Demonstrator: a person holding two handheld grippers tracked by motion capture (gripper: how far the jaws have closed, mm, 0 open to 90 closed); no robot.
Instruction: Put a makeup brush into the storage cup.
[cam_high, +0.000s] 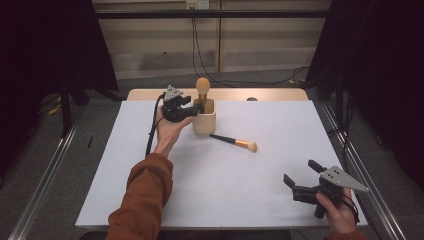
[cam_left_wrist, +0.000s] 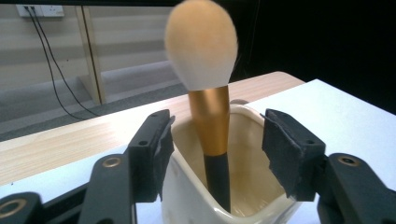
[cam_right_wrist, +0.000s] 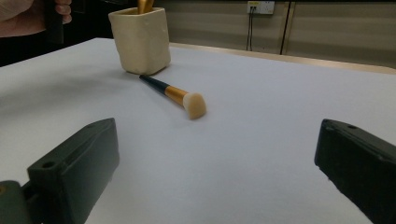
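Observation:
A cream square cup (cam_high: 205, 121) stands at the back middle of the white table (cam_high: 225, 190). Upright in it is a makeup brush (cam_high: 202, 86) with a round tan head, a gold ferrule and a black handle. My left gripper (cam_high: 193, 108) is at the cup's left rim. In the left gripper view the left gripper (cam_left_wrist: 217, 144) is open, its pads on either side of the brush (cam_left_wrist: 201, 46) without touching it, above the cup (cam_left_wrist: 243, 113). A second, flat-headed brush (cam_high: 236, 142) lies on the table right of the cup. My right gripper (cam_high: 300, 175) stands open near the front right corner, nothing between its jaws.
In the right gripper view the right gripper (cam_right_wrist: 215, 158) faces the lying brush (cam_right_wrist: 175, 95) and the cup (cam_right_wrist: 140, 39) across bare white surface, with a hand (cam_right_wrist: 18, 14) at top left. A wooden strip (cam_high: 150, 94) borders the table's far edge. Cables hang on the wall behind.

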